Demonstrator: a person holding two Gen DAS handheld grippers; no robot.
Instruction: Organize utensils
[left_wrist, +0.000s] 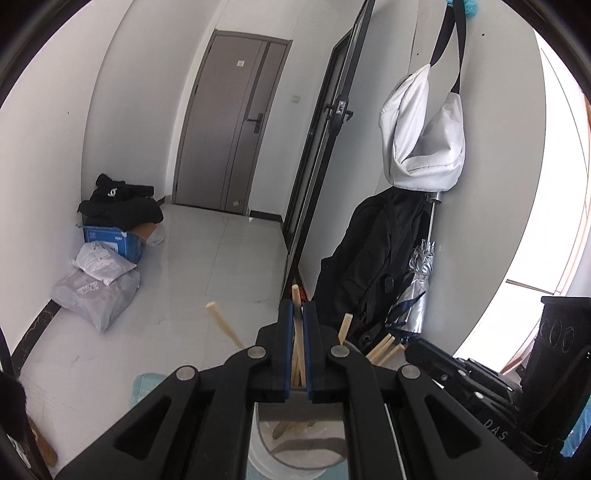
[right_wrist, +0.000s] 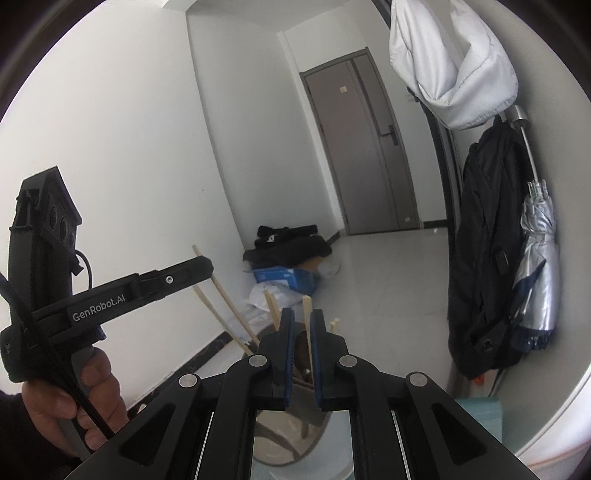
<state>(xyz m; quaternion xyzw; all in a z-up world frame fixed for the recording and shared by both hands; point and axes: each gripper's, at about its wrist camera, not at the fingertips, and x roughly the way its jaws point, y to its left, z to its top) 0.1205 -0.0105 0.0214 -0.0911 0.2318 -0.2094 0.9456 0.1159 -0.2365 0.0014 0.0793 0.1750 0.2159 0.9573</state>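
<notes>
My left gripper (left_wrist: 298, 308) is shut on a pale wooden chopstick (left_wrist: 297, 325) that stands nearly upright between its blue pads. Below it is a round white holder (left_wrist: 295, 443) with several more chopsticks (left_wrist: 382, 349) leaning out of it. My right gripper (right_wrist: 302, 319) hovers over the same holder (right_wrist: 291, 428); a chopstick (right_wrist: 307, 325) stands in the gap between its blue pads, which do not clearly touch it. The left gripper's body (right_wrist: 110, 295) shows at the left of the right wrist view, held by a hand.
A grey door (left_wrist: 229, 125) is at the end of a tiled hallway. Boxes and bags (left_wrist: 107, 251) lie by the left wall. A black backpack (left_wrist: 369, 266), a folded umbrella (left_wrist: 417, 291) and a white bag (left_wrist: 424, 129) hang at the right.
</notes>
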